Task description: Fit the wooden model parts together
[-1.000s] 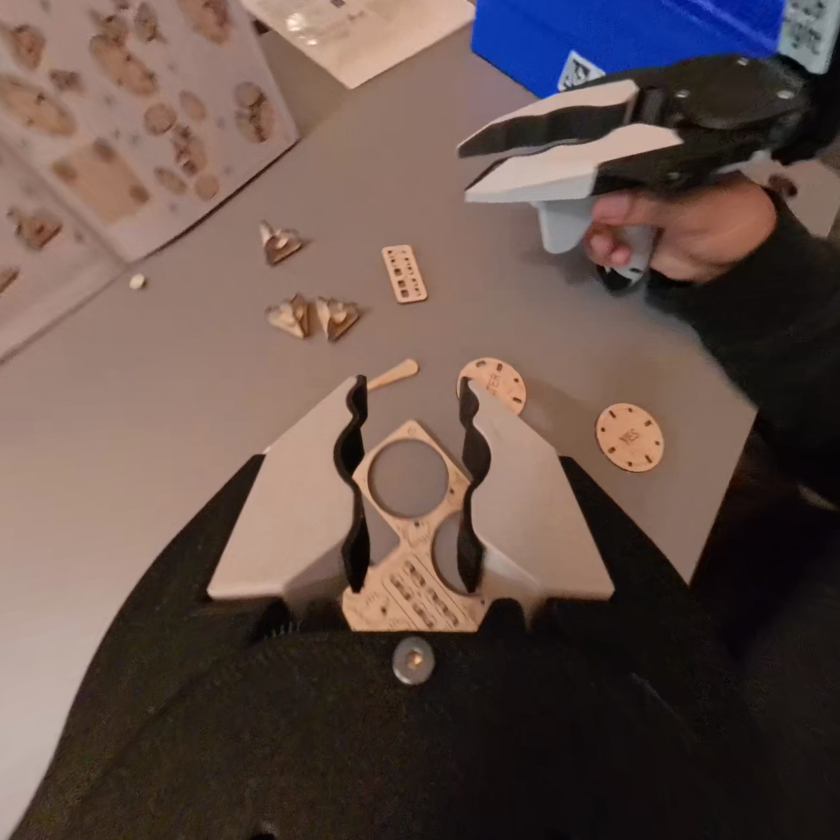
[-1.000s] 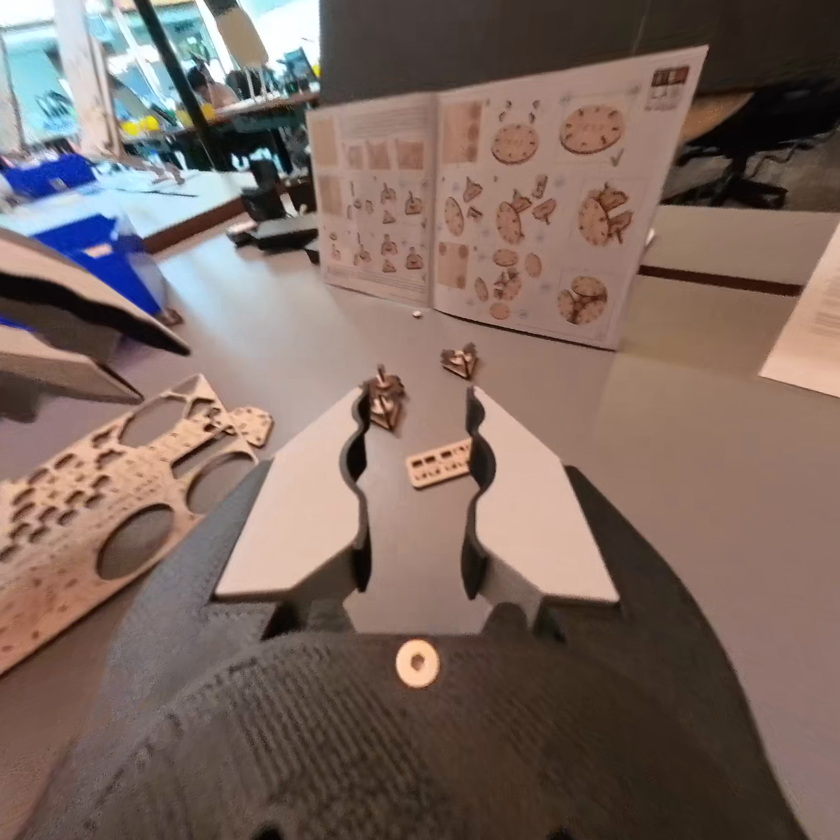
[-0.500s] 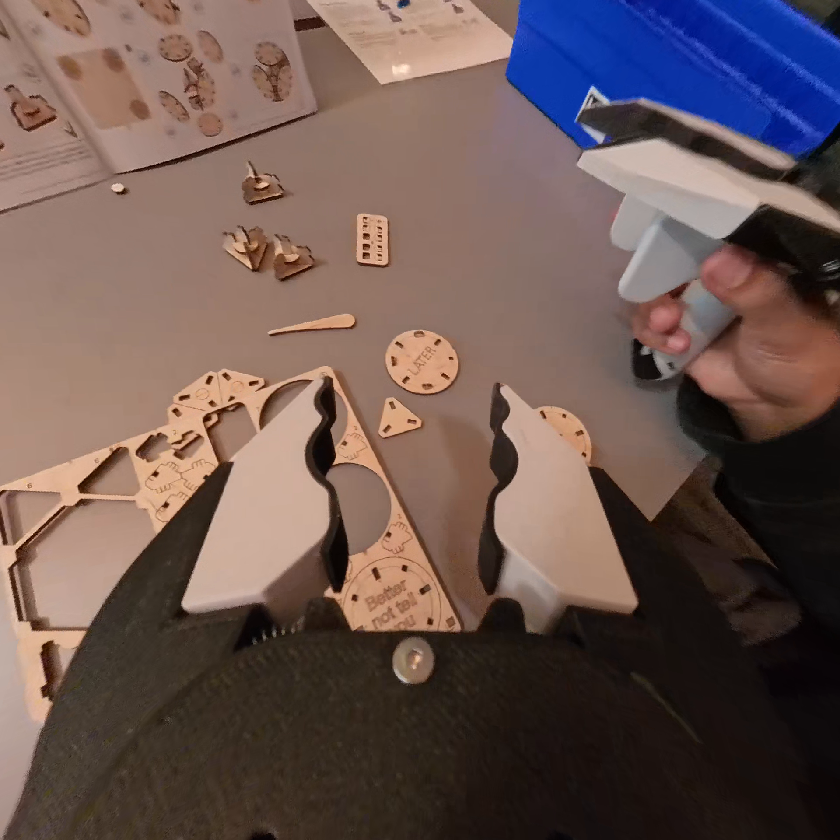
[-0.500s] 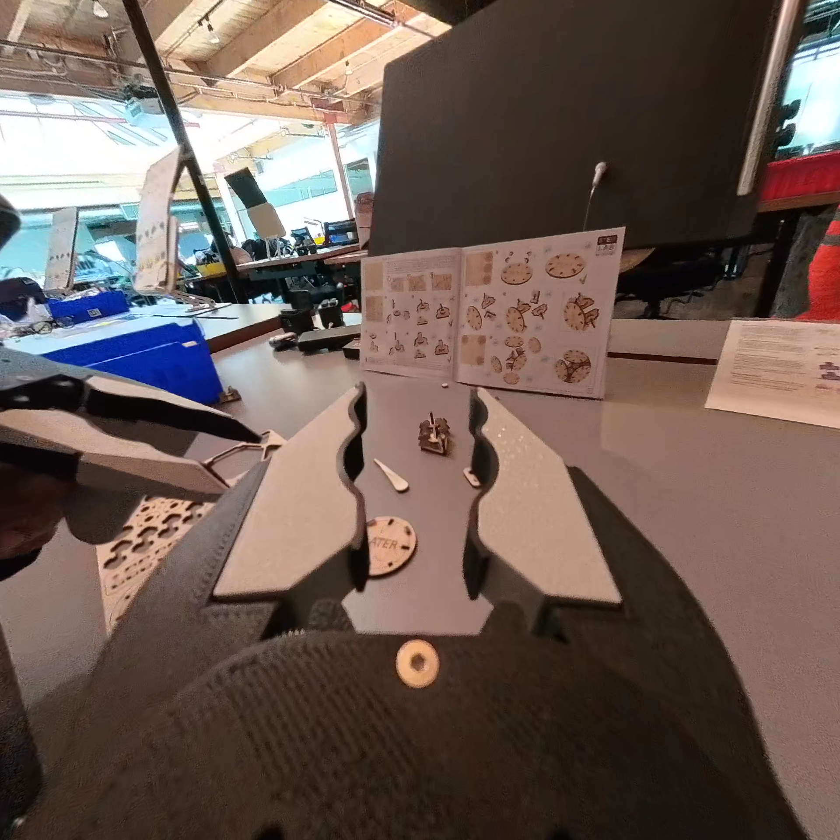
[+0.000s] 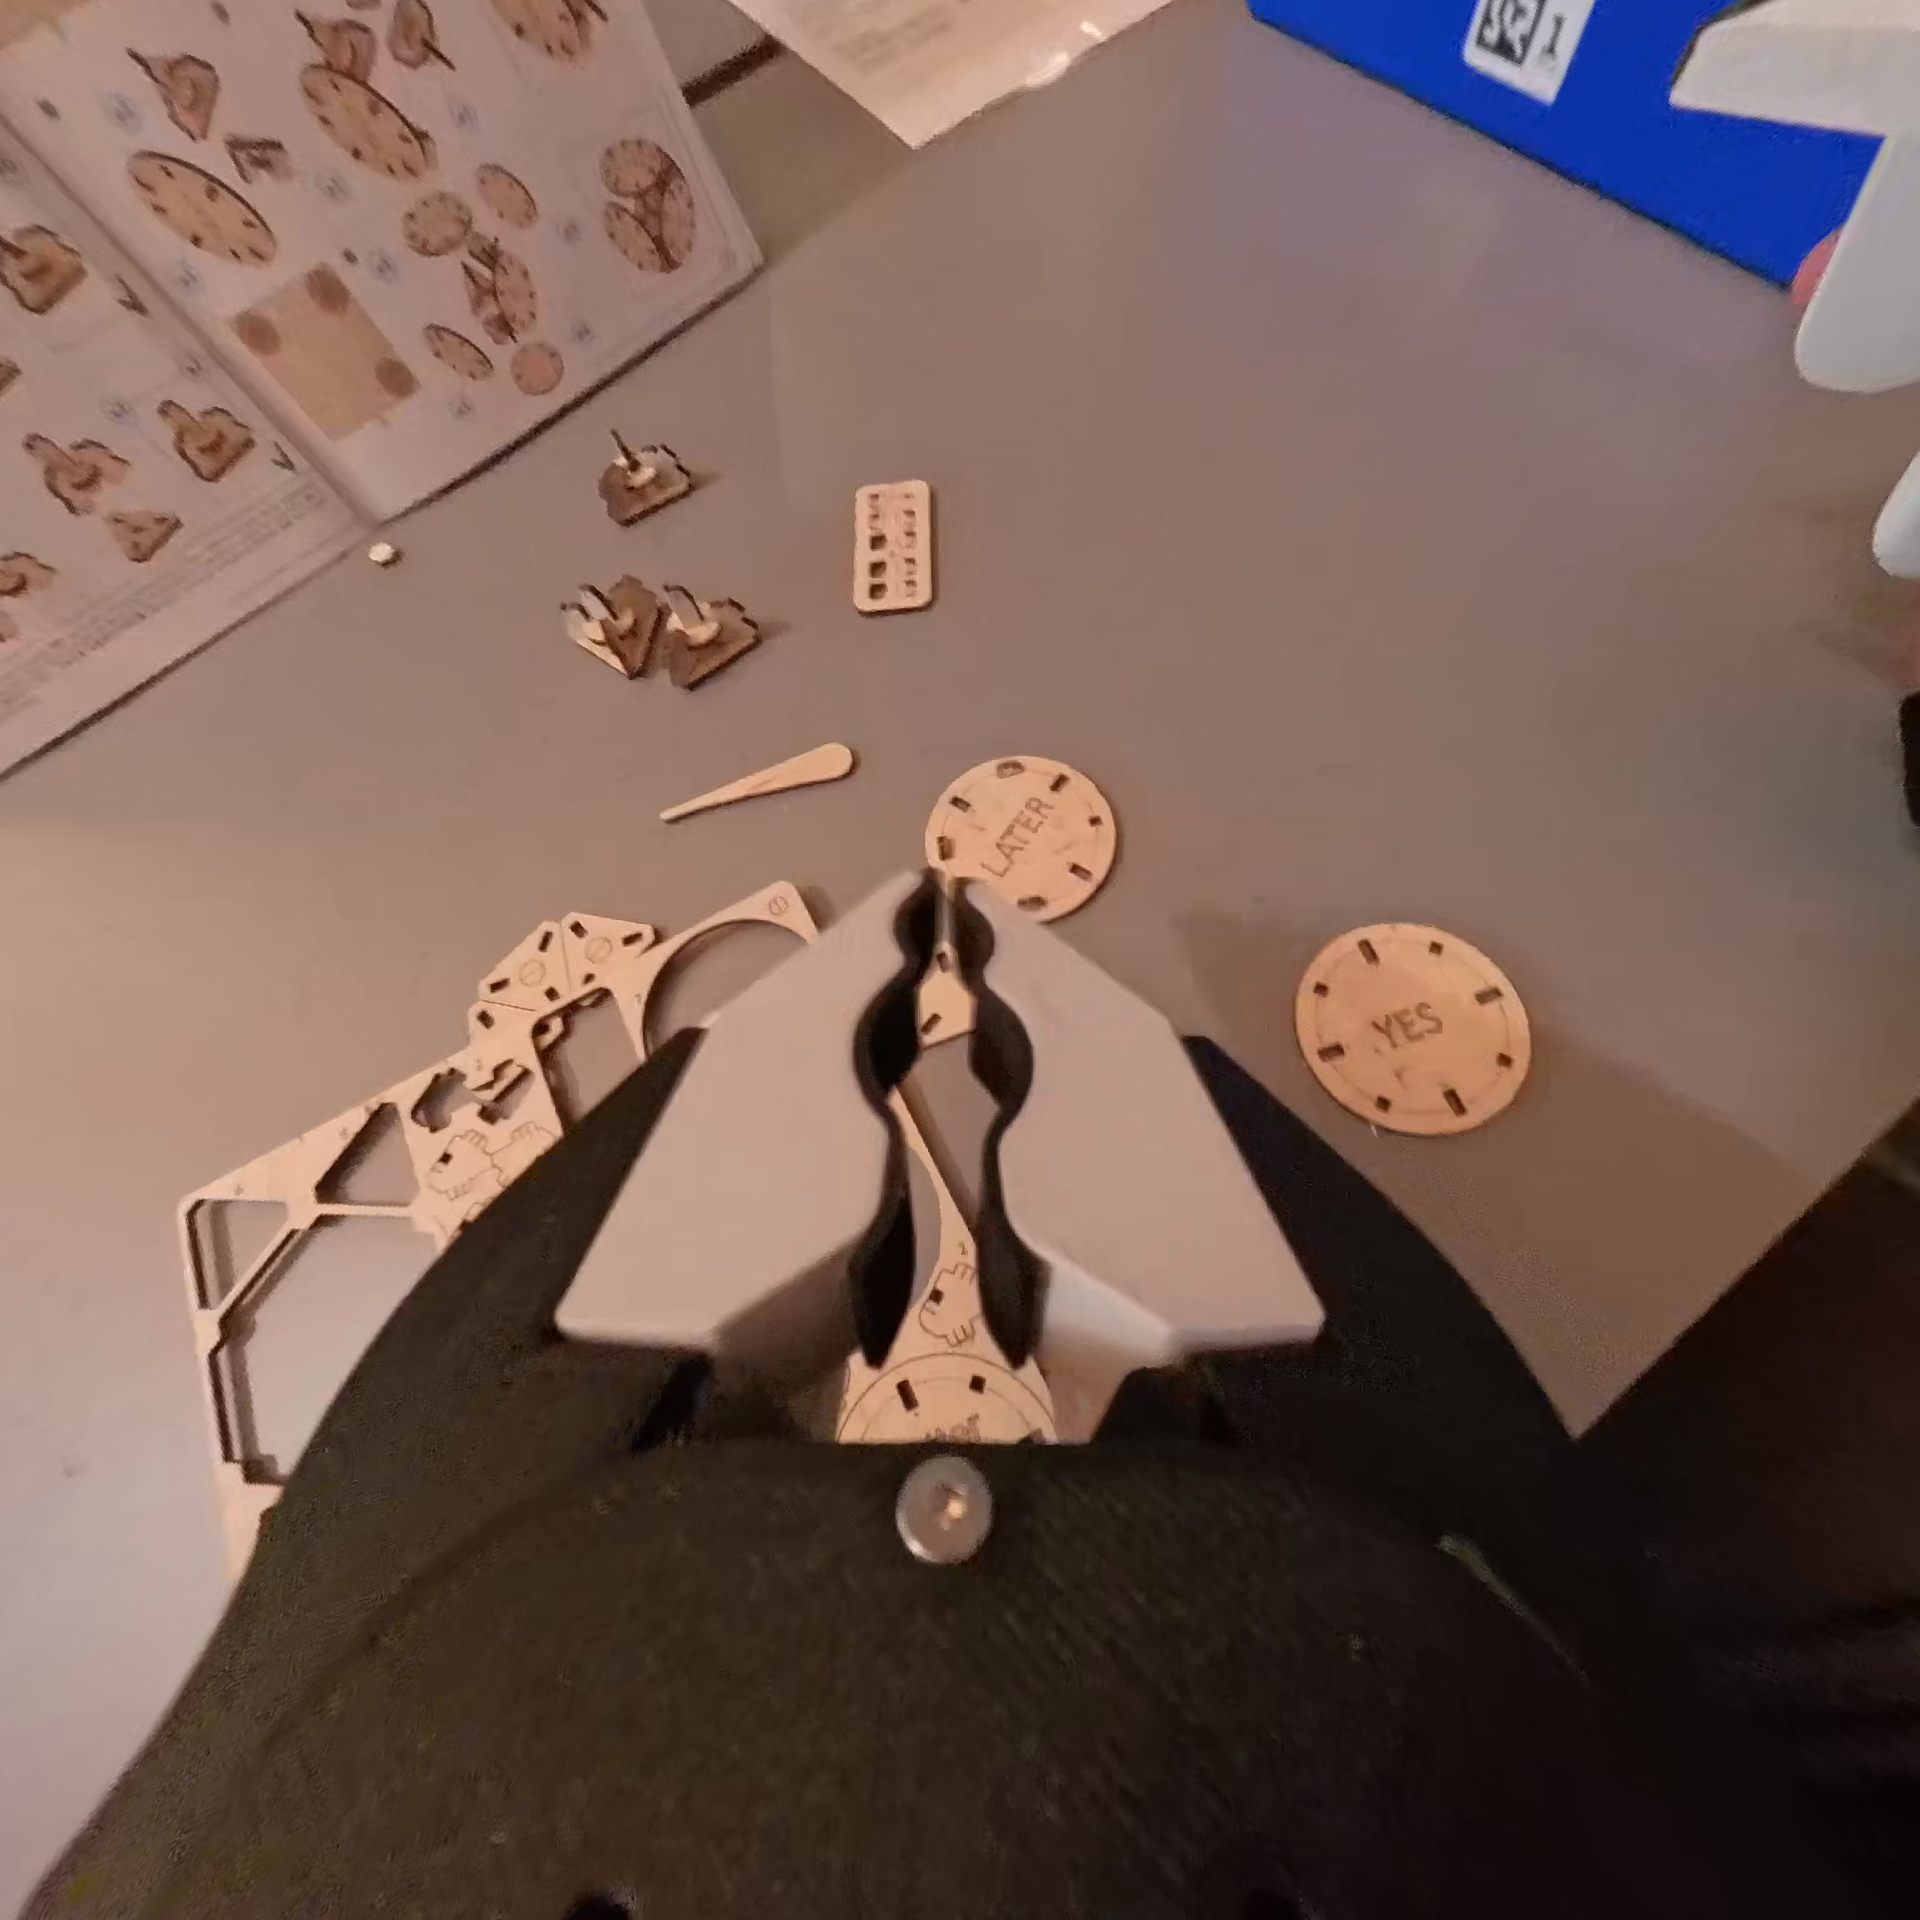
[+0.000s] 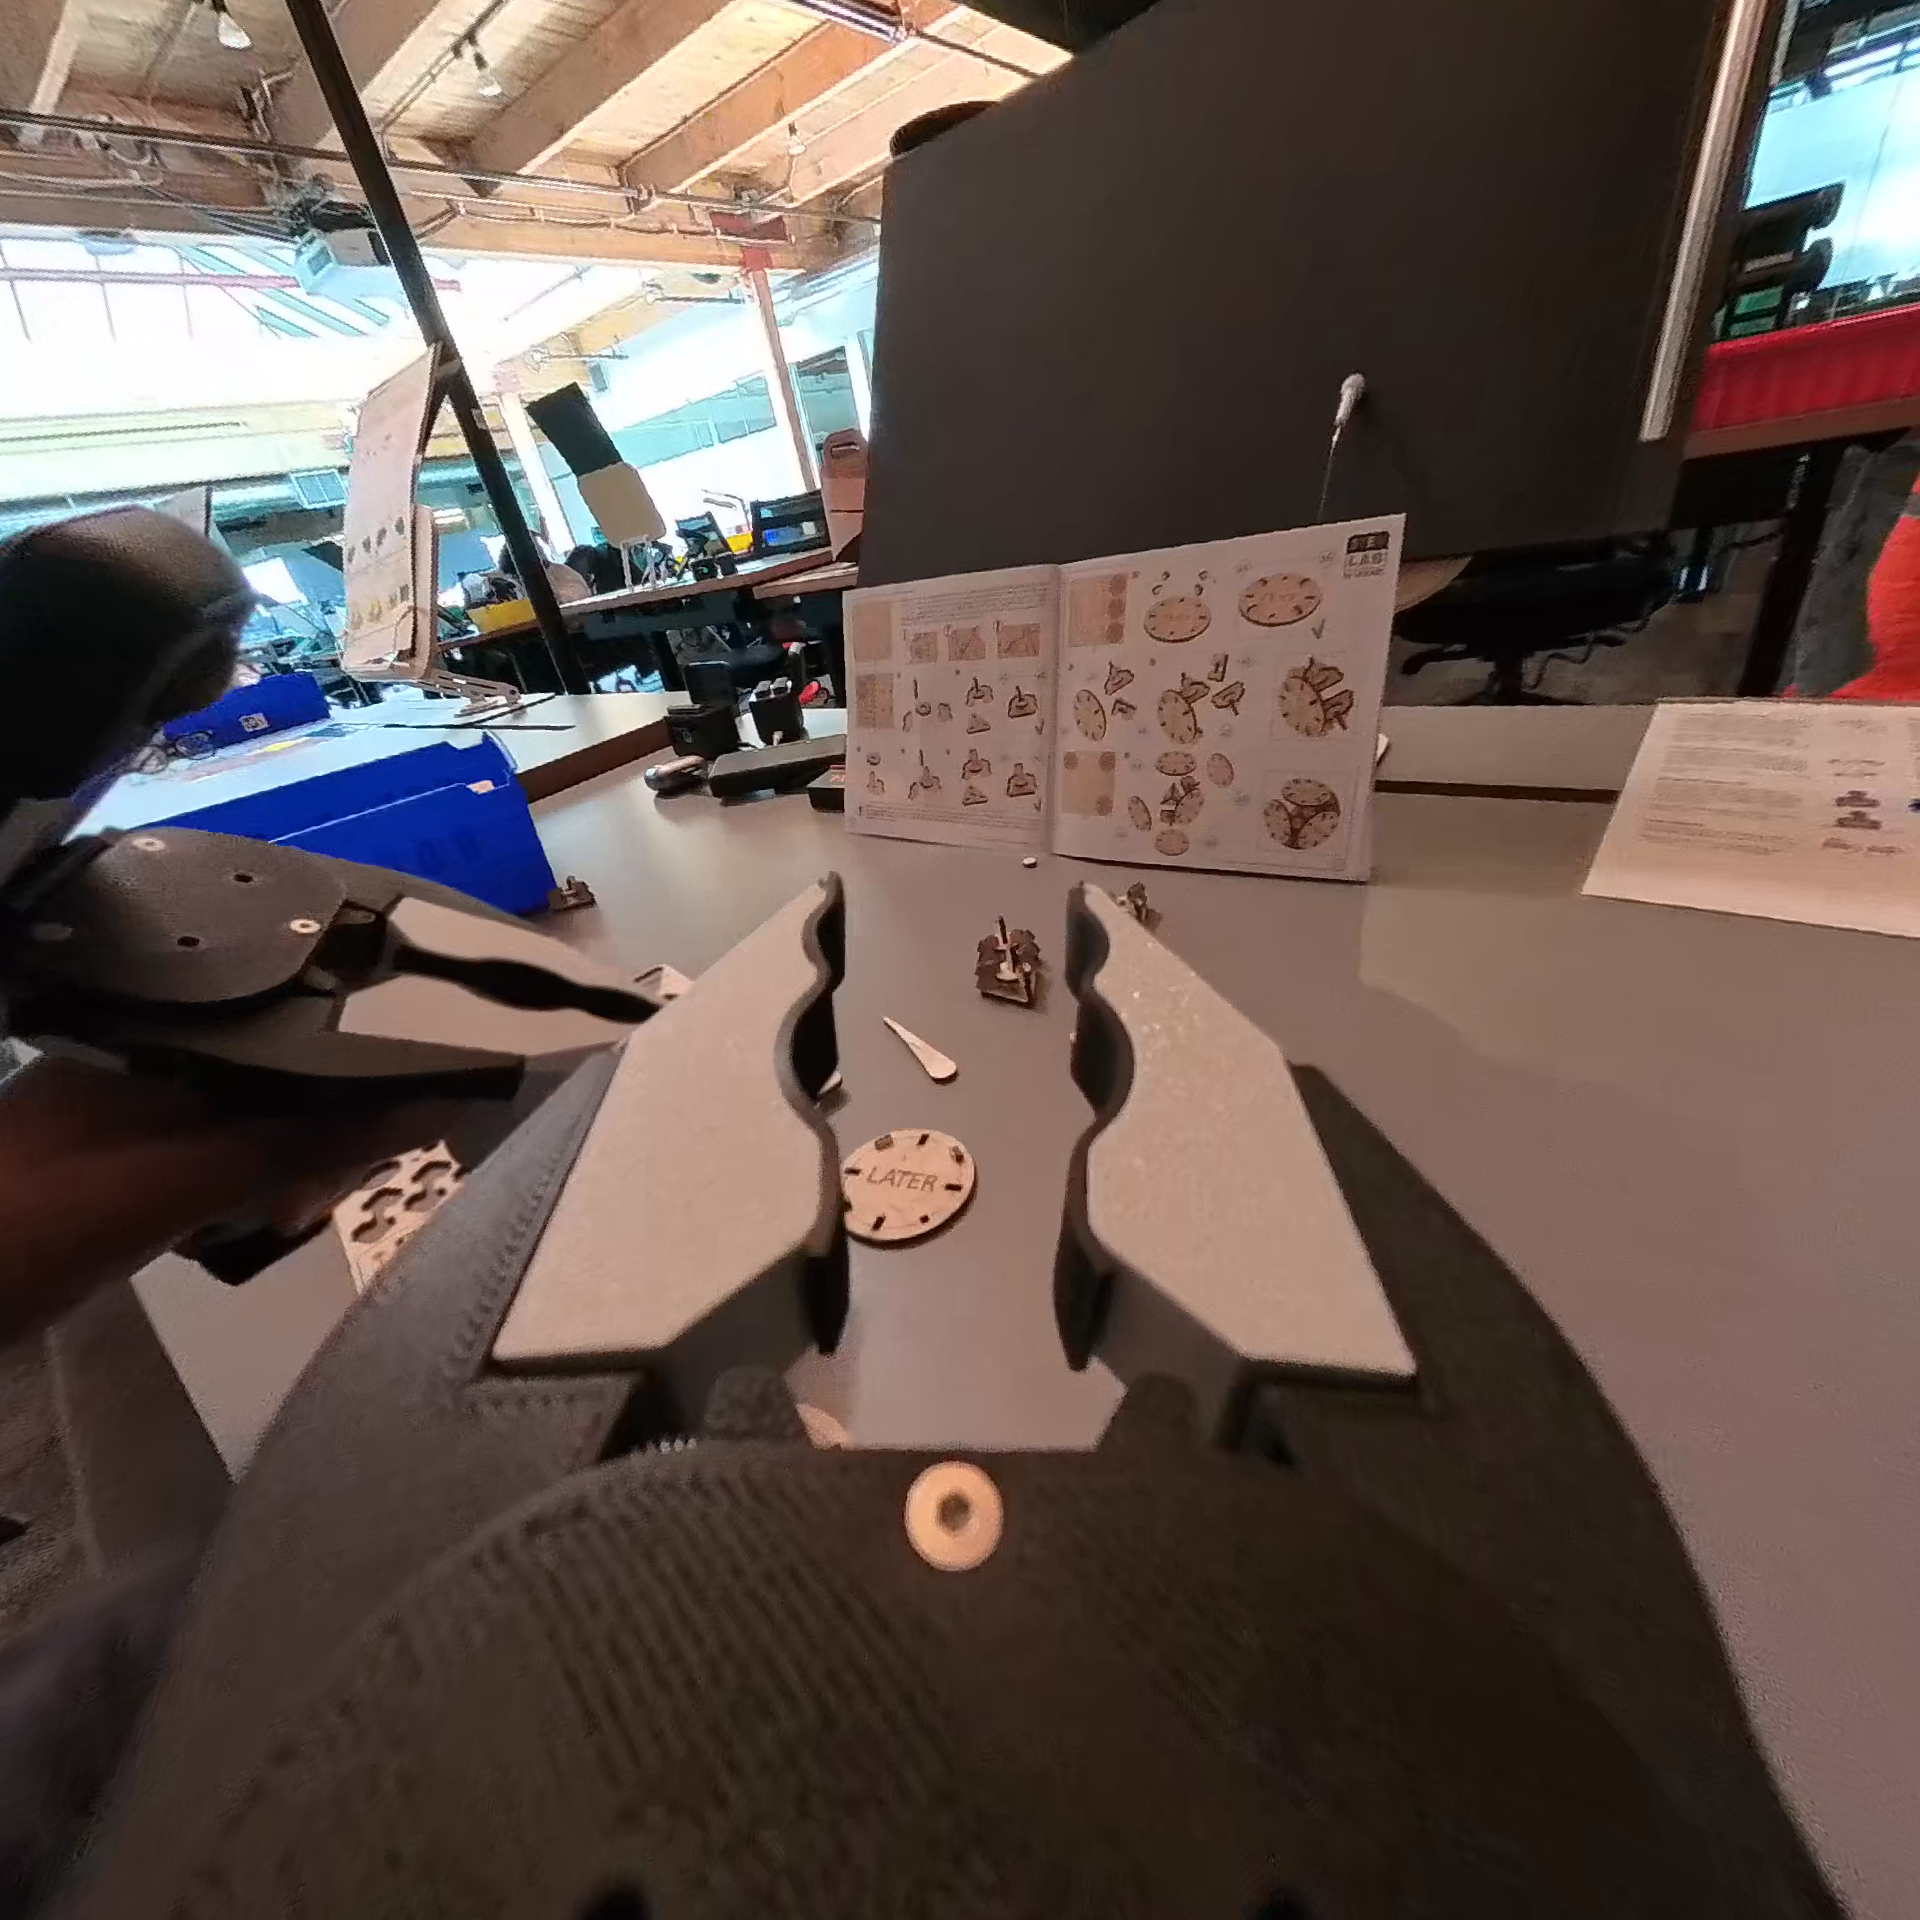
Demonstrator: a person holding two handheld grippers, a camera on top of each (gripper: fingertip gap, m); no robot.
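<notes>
- Grey table (image 5: 1299, 468), workshop room behind; near edge at right.
- Left gripper (image 5: 940, 914): jaws closed on small wooden triangle (image 5: 940, 1013), above cut sheet (image 5: 343, 1174).
- Right gripper (image 6: 956, 935): jaws apart, bare, over disc (image 6: 907, 1184).
- Booklet (image 6: 1122, 707) stands at back; bare table right.

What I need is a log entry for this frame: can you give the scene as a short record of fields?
Surface: grey table
Left gripper: fingers closed on a small thin wooden piece, above a cut-out wooden sheet
Right gripper: fingers apart, holding nothing, above a round wooden disc
Nearby: second disc, teardrop-shaped stick, open instruction booklet, blue bin
</notes>
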